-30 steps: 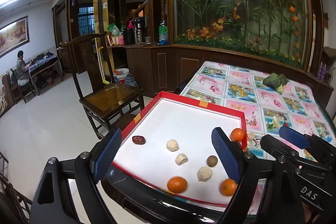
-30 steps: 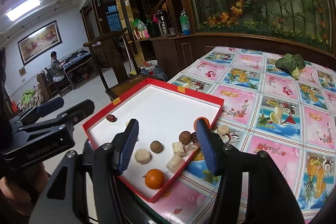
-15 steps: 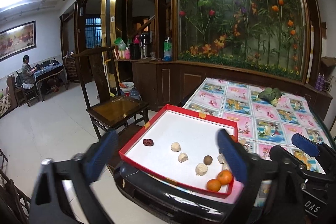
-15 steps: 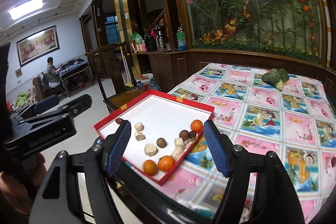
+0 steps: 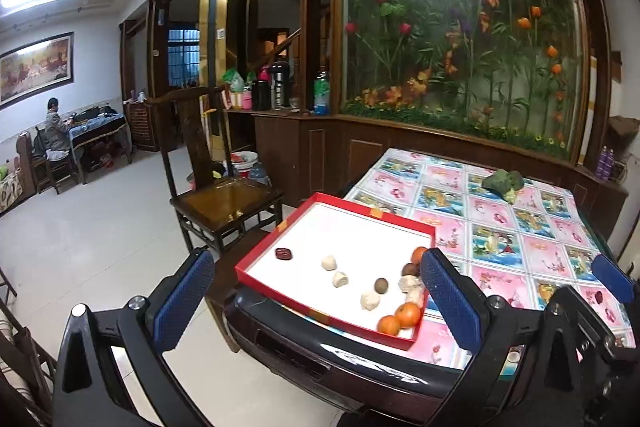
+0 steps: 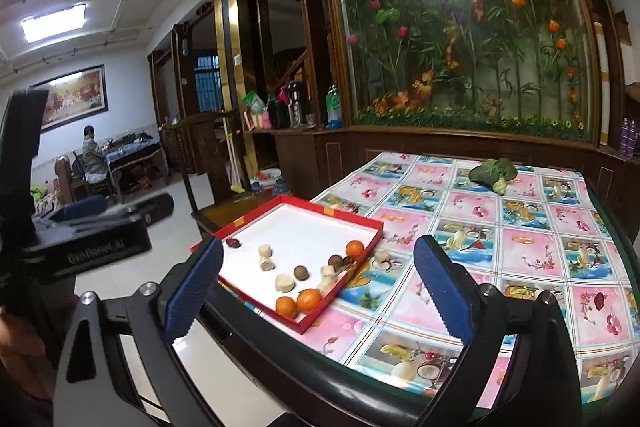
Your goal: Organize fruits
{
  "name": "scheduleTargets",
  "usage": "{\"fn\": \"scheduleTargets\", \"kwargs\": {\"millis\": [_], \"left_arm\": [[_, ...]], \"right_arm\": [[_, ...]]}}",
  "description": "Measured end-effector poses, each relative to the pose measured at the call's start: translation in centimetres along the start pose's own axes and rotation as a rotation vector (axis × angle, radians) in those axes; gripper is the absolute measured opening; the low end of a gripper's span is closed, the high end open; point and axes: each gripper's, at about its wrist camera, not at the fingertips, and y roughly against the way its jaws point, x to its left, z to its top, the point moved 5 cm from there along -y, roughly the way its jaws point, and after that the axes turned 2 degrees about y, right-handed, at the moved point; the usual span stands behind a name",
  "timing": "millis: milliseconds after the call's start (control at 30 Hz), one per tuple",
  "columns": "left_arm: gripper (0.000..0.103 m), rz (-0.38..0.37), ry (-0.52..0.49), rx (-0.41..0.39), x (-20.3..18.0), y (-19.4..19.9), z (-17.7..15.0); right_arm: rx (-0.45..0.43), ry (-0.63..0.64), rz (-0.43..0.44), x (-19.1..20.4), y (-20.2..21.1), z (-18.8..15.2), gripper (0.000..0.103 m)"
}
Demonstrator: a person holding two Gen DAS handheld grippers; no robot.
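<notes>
Fruit-print tabletop carries a red tray overhanging its near-left corner; left tool and right tool gape wide, empty.

The only lettering you can find sits on the black body of your left gripper, seen from the right wrist camera: a pale line of print along its side that seems to begin "Gen" and end "AI", but it is too blurred to read for sure. The bottles on the wooden shelf carry labels too small to make out. Nothing else you see bears readable text.
</notes>
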Motion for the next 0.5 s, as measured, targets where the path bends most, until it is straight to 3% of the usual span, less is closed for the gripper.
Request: {"fn": "scheduleTargets", "kwargs": {"millis": [267, 500], "left_arm": [[0.103, 0.025, -0.030, -0.067, 0.2, 1.4, -0.4], [0.103, 0.051, -0.028, -0.050, 0.6, 0.8, -0.4]], "right_arm": [[0.008, -0.050, 0.003, -0.1, -0.6, -0.2, 0.097], [0.004, 0.015, -0.012, 1.1, -0.5, -0.5, 0.097]]}}
